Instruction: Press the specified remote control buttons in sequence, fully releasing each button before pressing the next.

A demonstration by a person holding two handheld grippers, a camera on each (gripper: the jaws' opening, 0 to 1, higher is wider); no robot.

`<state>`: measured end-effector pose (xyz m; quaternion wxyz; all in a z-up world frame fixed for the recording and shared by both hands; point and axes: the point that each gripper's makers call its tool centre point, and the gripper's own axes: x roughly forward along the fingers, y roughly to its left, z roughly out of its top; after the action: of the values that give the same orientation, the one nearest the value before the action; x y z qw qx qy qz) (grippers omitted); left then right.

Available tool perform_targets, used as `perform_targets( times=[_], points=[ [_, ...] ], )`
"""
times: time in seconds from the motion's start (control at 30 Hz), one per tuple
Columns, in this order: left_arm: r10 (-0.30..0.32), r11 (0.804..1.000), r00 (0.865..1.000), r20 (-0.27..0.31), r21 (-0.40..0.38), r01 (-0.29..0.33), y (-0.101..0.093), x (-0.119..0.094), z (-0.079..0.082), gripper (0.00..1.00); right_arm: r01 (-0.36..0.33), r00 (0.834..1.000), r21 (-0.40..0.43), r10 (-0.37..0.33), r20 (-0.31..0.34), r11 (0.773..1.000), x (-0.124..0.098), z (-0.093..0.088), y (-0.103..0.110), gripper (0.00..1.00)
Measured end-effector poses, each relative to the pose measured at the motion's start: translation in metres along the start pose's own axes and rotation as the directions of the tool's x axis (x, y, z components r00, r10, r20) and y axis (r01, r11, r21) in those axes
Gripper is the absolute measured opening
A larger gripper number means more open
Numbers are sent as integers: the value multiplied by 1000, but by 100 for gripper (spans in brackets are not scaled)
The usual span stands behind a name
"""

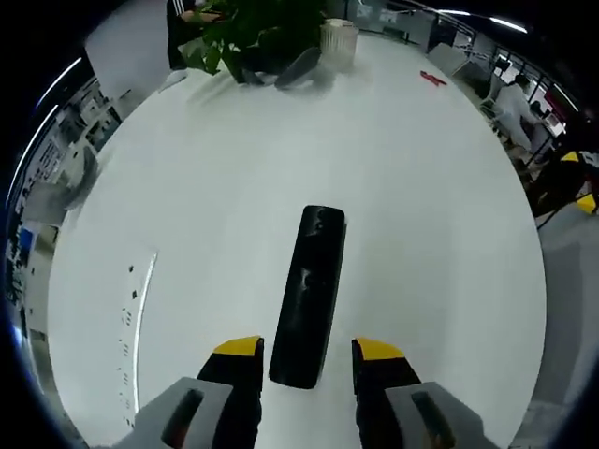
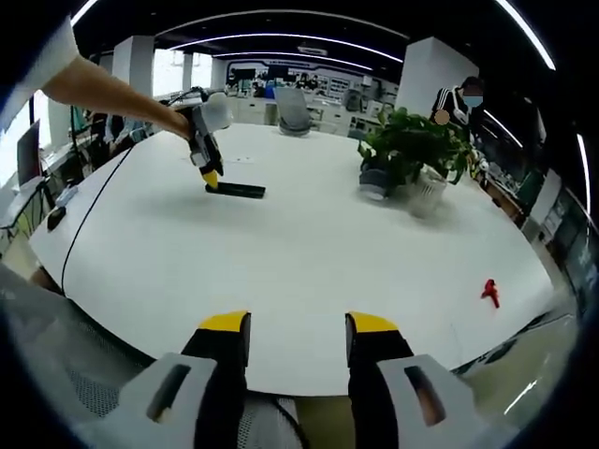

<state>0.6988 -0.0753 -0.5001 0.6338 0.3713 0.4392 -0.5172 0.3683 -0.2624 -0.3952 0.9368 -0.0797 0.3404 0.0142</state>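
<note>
A black remote control (image 1: 309, 295) lies flat on the white table (image 1: 430, 215), its length pointing away from me. My left gripper (image 1: 309, 363) is open, its yellow-tipped jaws standing on either side of the remote's near end with small gaps. In the right gripper view, the left gripper (image 2: 210, 176), held by a person's arm, points down at the end of the remote (image 2: 239, 190) on the far left of the table. My right gripper (image 2: 298, 335) hangs open at the table's near edge, far from the remote, with nothing between its jaws.
A potted green plant (image 2: 412, 145) with a white pot (image 2: 426, 198) stands at the back right, also plant (image 1: 253, 37). A small red object (image 2: 489, 292) lies near the right edge. A cable (image 2: 89, 220) runs along the left. People sit beyond the table.
</note>
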Motion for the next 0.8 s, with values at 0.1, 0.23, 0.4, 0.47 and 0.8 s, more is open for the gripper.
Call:
perform_targets(
  times=[0.1,0.23,0.4,0.47,0.8],
  points=[
    [-8,1000,1000,-12,-2,8,0,4,-1,38,1,1000,-4,-1,-1,1000,0,0,0,39],
    [1,1000,999,-42,15,0,1,10,-5,36,2,1000,-5,-2,0,1000,0,0,-1,39],
    [-6,1000,998,-58,7,7,1,16,-8,35,1,1000,-3,-1,2,1000,0,0,0,39],
    [-7,1000,998,-68,10,8,0,17,-10,34,0,1000,-3,0,0,1000,0,0,0,39],
    [-10,999,997,-75,34,13,-2,16,-12,24,3,1000,-2,-3,2,1000,0,0,-1,39]
  ],
)
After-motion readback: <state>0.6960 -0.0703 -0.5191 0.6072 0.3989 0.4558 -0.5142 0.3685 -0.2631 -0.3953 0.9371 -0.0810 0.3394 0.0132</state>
